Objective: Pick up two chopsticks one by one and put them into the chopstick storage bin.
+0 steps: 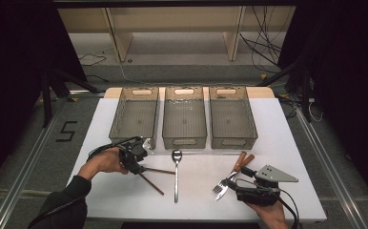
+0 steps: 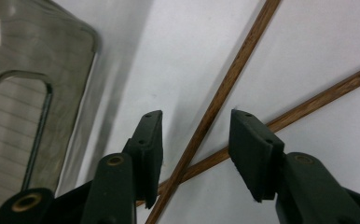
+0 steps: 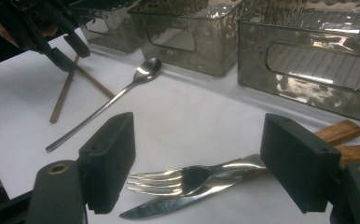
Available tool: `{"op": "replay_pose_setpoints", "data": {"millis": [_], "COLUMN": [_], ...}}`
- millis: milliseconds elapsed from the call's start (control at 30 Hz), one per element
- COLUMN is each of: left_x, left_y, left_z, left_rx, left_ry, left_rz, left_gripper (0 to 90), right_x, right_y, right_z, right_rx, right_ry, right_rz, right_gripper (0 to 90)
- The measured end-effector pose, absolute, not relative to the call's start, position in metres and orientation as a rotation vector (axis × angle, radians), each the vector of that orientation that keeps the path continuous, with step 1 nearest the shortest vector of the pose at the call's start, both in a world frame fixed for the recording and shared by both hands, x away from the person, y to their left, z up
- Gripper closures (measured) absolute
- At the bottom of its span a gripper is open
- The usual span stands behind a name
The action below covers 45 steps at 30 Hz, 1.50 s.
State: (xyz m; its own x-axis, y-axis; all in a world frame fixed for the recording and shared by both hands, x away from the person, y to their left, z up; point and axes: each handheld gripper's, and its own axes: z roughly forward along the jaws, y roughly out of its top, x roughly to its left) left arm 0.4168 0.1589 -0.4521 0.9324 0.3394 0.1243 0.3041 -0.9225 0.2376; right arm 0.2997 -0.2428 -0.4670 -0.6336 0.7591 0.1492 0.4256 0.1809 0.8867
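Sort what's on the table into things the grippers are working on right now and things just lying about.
In hand:
chopsticks, between the open left gripper
fork and knife, between the open right gripper

Lying about:
spoon
three bins

Three clear bins (image 1: 184, 117) stand side by side along the far half of the tabletop (image 1: 296, 157), walling it off. Bare lanes lie between the crossed chopsticks (image 1: 154, 176) and the spoon (image 1: 176, 174), and wider between spoon and the fork (image 1: 221, 186) over the knife (image 3: 169, 203). Right of the handles, open surface.
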Motion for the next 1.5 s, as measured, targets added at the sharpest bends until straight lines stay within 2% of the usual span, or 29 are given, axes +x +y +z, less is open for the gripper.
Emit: {"op": "replay_pose_setpoints", "data": {"millis": [367, 567, 800, 1267, 1500], "left_x": [0.421, 0.42, 0.417, 0.416, 0.412], "left_y": [0.15, 0.149, 0.148, 0.148, 0.151], "left_z": [-0.462, -0.462, -0.463, -0.462, -0.447], "left_rx": [2.965, 2.97, 2.973, 2.981, 2.93], "left_ry": [0.408, 0.362, 0.293, 0.28, 0.306], "left_rz": [0.2, 0.176, 0.179, 0.204, 0.257], "left_gripper": [66.1, 74.2, 79.5, 84.4, 84.6], "right_x": [0.3, 0.3, 0.301, 0.301, 0.301], "right_y": [-0.243, -0.244, -0.243, -0.243, -0.243], "right_z": [-0.467, -0.467, -0.468, -0.468, -0.468], "right_rx": [1.131, 1.133, 1.132, 1.132, 1.134], "right_ry": [2.134, 2.131, 2.135, 2.136, 2.137], "right_rz": [1.431, 1.429, 1.419, 1.417, 1.416], "right_gripper": [27.3, 27.5, 27.5, 27.5, 27.5]}}
